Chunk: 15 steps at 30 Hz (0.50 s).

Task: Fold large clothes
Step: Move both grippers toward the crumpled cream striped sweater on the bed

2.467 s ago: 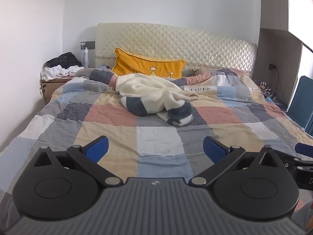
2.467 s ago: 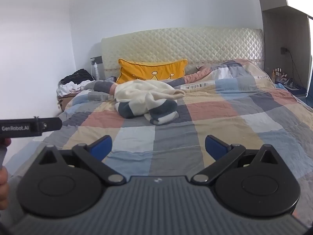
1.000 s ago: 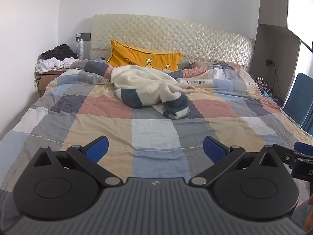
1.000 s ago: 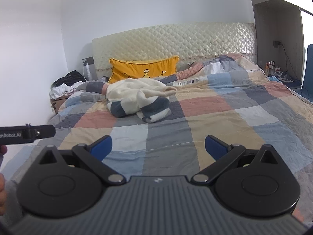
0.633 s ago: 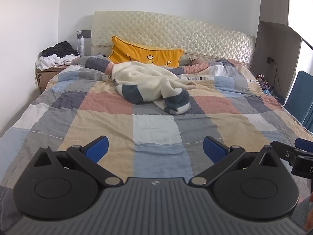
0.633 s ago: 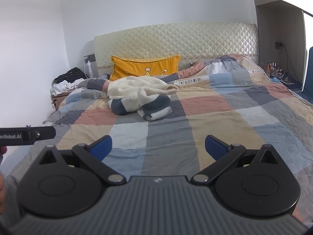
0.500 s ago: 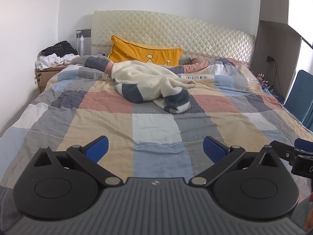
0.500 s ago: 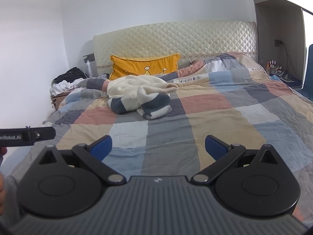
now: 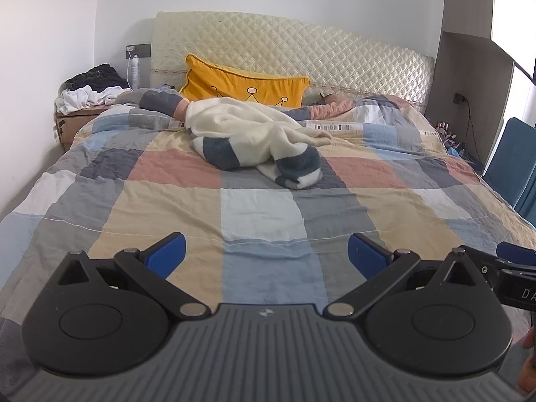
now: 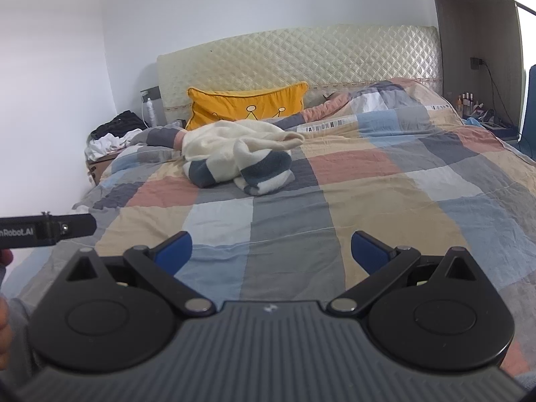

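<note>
Across almost the whole view spreads a wide bed (image 9: 268, 214) with a checked cover in blue, grey, salmon, beige and white. Behind it stands a quilted cream headboard (image 9: 301, 50) against the white wall. An orange cushion (image 9: 244, 83) with small crown drawings leans on the headboard, on the left half of the bed.

Just in front of the cushion lies the large garment (image 9: 254, 137), a soft cream piece with dark blue and white bands. It is crumpled in a heap on the cover, toward the head of the bed and a little left of the middle.

Beside the bed, on the left, a low nightstand (image 9: 70, 120) carries a pile of black and white clothes (image 9: 92, 87). At the right edge a part of a blue chair (image 9: 509, 160) is visible.

The left hand-held gripper (image 9: 266, 256) hangs over the foot end of the bed, its blue pads spread wide with nothing between them. The right hand-held gripper (image 10: 269, 251) is just beside it, also spread wide and empty. Both are well apart from the garment.
</note>
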Motion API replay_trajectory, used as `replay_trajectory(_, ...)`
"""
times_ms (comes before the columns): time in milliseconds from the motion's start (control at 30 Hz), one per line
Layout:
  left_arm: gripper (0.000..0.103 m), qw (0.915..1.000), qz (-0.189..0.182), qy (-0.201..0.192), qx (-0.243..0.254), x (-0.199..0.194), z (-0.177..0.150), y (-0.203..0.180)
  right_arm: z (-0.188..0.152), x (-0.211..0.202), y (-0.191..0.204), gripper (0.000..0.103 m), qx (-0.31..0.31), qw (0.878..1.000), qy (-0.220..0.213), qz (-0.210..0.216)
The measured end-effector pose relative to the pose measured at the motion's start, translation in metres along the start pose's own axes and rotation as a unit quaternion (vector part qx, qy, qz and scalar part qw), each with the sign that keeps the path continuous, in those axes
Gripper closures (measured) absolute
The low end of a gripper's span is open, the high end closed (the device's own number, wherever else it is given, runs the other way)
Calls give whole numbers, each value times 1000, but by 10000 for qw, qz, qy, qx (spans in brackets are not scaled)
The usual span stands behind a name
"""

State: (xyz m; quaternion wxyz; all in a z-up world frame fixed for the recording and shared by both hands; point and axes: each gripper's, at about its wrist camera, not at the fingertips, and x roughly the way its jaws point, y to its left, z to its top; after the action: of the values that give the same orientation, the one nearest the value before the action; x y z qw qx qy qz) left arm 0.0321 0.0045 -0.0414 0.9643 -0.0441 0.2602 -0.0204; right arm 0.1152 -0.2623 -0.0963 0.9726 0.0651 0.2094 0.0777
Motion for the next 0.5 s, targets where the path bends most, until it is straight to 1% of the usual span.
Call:
replay_trajectory(167,0,10000,-36,48,-1,5,0,0,-1,2,-1,0,25,10000,10,-10)
replay_trajectory(233,0,9999,-68,92,-14,8,-1,1,-1,3,-1,0,51,10000,1,85)
replay_trajectory(367,0,9994,-292,196,-68,15,-3,3,3,3,-3,0,236,9996,-42,169)
replay_trajectory(500,0,9994,-253,217,23,24,-4,3,7,9,-4,0,183,9996,-3,229)
